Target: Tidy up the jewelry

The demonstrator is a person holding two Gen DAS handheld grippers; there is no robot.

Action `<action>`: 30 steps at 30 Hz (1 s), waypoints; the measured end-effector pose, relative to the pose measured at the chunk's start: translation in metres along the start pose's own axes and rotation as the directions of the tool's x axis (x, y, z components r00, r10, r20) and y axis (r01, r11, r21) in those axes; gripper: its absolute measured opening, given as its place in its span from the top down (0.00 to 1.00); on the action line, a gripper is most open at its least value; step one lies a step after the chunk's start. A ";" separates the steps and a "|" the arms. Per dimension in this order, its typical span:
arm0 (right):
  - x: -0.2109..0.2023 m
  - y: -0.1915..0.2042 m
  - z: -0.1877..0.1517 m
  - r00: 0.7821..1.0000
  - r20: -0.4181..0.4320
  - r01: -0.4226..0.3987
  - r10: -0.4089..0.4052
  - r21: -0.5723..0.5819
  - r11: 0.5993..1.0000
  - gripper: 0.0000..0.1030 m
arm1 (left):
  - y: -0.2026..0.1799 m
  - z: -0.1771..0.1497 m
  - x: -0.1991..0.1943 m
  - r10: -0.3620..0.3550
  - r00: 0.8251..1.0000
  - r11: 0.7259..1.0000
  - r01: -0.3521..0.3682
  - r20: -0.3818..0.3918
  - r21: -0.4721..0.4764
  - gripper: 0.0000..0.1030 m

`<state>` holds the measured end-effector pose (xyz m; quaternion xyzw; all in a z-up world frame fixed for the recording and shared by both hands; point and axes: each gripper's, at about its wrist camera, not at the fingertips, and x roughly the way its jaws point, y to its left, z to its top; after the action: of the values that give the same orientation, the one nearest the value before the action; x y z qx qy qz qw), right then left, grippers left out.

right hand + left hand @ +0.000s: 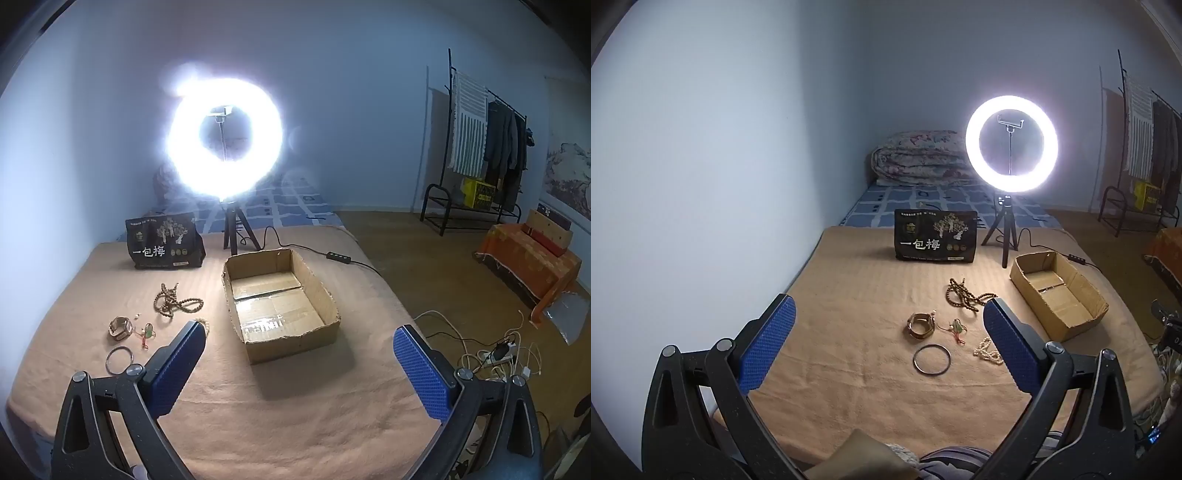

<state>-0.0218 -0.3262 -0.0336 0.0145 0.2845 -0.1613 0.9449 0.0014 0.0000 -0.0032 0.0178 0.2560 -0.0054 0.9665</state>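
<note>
Jewelry lies on a tan blanket: a brown bead necklace [962, 295] [173, 301], a gold watch [921, 325] [120, 328], a small green pendant on red cord [956, 328] [147, 333], a metal bangle [931, 359] [119, 359] and a pearl strand [988, 350]. An empty open cardboard box [1058, 293] [280, 301] sits to their right. My left gripper [888, 332] is open above the blanket, short of the jewelry. My right gripper [299, 354] is open, just before the box.
A lit ring light on a tripod [1011, 144] [225, 138] and a black snack bag [936, 236] [164, 242] stand behind. Its cable [332, 254] runs off the bed's right edge. Wall at left; a folded quilt [918, 157] at the back.
</note>
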 end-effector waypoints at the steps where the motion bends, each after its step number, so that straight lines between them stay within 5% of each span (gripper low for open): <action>1: -0.001 0.000 0.000 1.000 0.001 0.000 0.000 0.000 1.000 0.00 | 0.001 0.006 0.006 0.002 1.000 1.000 -0.002 -0.017 0.005 0.00; 4: -0.004 0.001 0.000 1.000 0.001 -0.002 0.002 0.001 1.000 0.00 | -0.006 0.001 -0.001 0.036 0.999 0.999 -0.036 0.030 0.004 0.00; 30: -0.007 0.000 0.002 1.000 0.006 0.007 -0.007 0.001 1.000 0.00 | -0.001 0.009 -0.018 0.041 0.998 0.999 -0.041 0.054 0.006 0.00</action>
<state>-0.0259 -0.3245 -0.0280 0.0136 0.2816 -0.1647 0.9452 -0.0101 -0.0017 0.0136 0.0262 0.2294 0.0129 0.9729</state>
